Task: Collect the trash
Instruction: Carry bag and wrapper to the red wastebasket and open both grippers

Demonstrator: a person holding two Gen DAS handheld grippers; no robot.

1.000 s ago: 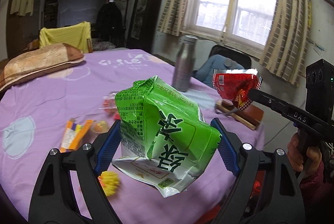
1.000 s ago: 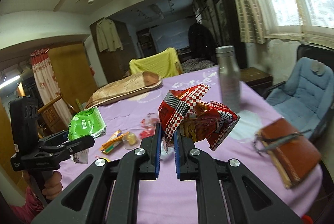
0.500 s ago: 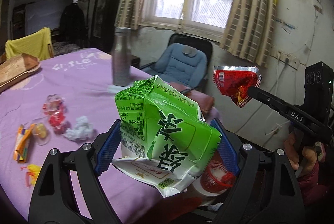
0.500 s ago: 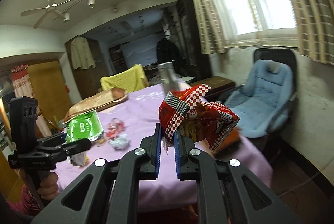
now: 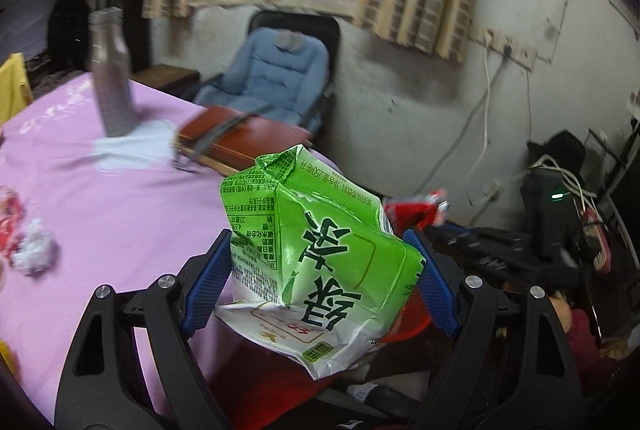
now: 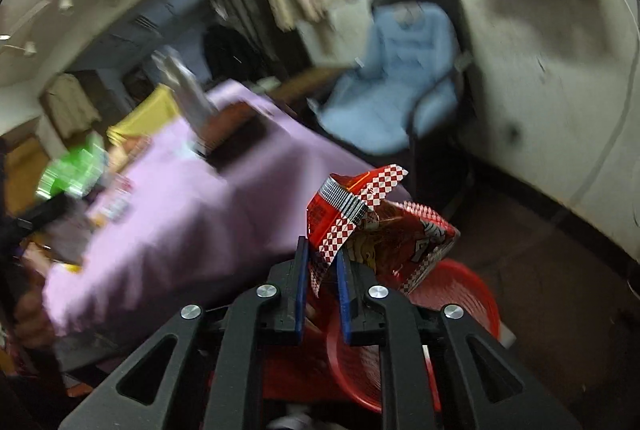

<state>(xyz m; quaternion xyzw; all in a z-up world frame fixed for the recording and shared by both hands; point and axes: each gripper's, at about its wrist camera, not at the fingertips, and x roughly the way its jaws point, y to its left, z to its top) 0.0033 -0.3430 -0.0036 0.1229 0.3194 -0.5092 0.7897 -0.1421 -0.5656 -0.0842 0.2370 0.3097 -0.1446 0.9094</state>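
A crumpled green drink carton (image 5: 320, 254) sits pinched between the blue pads of my left gripper (image 5: 320, 278), which hangs past the edge of the purple table (image 5: 100, 197). In the right wrist view a red checkered snack bag (image 6: 384, 230) stands between the pads of my right gripper (image 6: 323, 270). Those jaws are opening, and a gap shows beside the bag's edge. Directly under it is a red mesh basket (image 6: 460, 294). The basket's rim (image 5: 412, 318) and the bag (image 5: 416, 209) also peek out from behind the carton.
On the table are a steel bottle (image 5: 110, 81), a brown notebook (image 5: 240, 137), a crumpled tissue (image 5: 34, 248) and other wrappers at the left. A blue padded chair (image 6: 392, 97) stands by the wall. Cables and black gear (image 5: 560, 209) crowd the floor at the right.
Both grippers have swung from over the table to its edge and sunk toward the red basket. The right jaws have parted slightly around the snack bag. The left grip is unchanged.
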